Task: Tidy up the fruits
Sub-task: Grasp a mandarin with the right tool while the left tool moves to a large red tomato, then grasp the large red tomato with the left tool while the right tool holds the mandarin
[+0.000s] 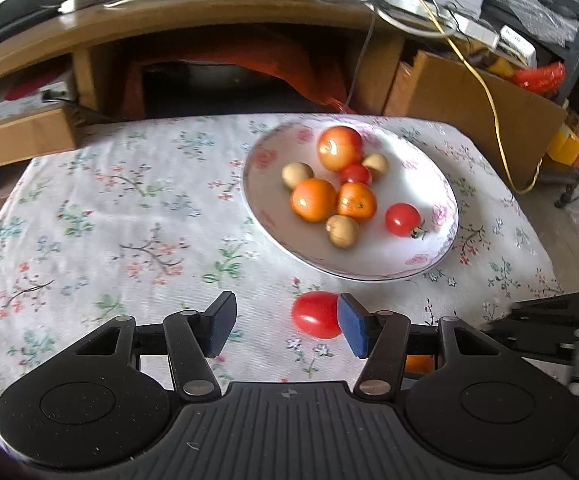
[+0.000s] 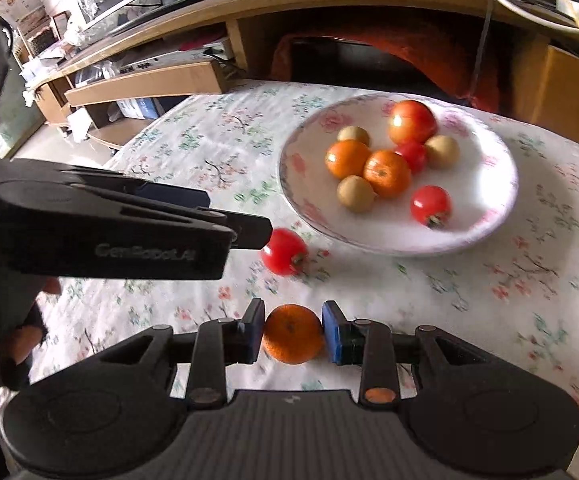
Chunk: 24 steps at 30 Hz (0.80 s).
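Observation:
A white floral plate (image 1: 429, 248) (image 2: 485, 224) sits at the far right of the table and holds an apple (image 1: 339, 148) (image 2: 411, 122), two oranges (image 1: 313, 199) (image 2: 347, 158), small red tomatoes and brown round fruits. A loose red tomato (image 1: 316, 314) (image 2: 283, 257) lies on the cloth in front of the plate. My left gripper (image 1: 287, 324) is open, its right pad touching the tomato. My right gripper (image 2: 292, 334) is shut on an orange (image 2: 292, 334), held just above the cloth.
The floral tablecloth (image 1: 129, 220) covers the table. A wooden desk (image 1: 209, 12) with cables stands behind. Cardboard boxes (image 1: 469, 92) stand at the right. The left gripper's body (image 2: 101, 224) crosses the left of the right wrist view.

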Tool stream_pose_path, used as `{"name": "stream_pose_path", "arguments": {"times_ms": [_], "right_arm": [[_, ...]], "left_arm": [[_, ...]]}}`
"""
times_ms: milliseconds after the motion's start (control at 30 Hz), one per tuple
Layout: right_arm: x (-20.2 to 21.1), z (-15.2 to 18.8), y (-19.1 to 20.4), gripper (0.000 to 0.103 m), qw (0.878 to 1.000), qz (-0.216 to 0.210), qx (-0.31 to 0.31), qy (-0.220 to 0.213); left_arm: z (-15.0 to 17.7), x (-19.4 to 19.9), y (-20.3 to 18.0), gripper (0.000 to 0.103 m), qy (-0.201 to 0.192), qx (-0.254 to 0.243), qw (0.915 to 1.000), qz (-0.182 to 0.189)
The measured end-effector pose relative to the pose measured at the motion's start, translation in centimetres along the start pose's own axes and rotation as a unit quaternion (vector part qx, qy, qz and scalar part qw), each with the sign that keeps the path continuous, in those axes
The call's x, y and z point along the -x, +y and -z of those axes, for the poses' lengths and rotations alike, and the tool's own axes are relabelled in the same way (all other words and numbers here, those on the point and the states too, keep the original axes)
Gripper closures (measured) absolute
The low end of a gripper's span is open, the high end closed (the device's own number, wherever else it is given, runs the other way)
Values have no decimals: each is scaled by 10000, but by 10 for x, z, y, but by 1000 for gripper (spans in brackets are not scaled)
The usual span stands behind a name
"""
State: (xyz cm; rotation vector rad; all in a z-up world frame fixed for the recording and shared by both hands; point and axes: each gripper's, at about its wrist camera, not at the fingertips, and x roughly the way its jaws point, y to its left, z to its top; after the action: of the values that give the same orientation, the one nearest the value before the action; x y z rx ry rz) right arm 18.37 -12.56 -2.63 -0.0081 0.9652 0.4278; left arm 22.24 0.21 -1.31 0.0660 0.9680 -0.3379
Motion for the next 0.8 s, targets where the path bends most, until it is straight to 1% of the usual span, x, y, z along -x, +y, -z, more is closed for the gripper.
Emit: {"name": "stream_pose_path", "arguments": {"times_ms": [200, 367, 433, 500, 533, 600, 733, 800], "right_arm": [[24, 15, -11, 72, 9998, 147, -130, 69], [30, 21, -18, 72, 9995, 208, -220, 87], [30, 21, -22, 72, 9994, 205, -279, 88], [30, 21, -25, 72, 9993, 205, -318, 78], [30, 21, -27, 72, 9992, 201, -327, 75], [30, 21, -28, 72, 9992, 191, -333, 67], [29, 22, -28, 72, 9993, 210, -294, 75], [28, 23, -29, 72, 9992, 214, -316, 94]], "left_arm": [[-2, -20, -15, 41, 55, -198, 9998, 11], [1, -31, -22, 45, 94, -257, 9996, -52], [1, -31, -22, 46, 42, -257, 9996, -78], [1, -32, -23, 50, -1, -237, 9997, -72], [2, -32, -24, 51, -29, -261, 9996, -90], [4, -31, -26, 56, -105, -337, 9993, -149], [2, -33, -25, 57, -155, -296, 9994, -133], [3, -31, -25, 55, -190, -327, 9992, -107]]}}
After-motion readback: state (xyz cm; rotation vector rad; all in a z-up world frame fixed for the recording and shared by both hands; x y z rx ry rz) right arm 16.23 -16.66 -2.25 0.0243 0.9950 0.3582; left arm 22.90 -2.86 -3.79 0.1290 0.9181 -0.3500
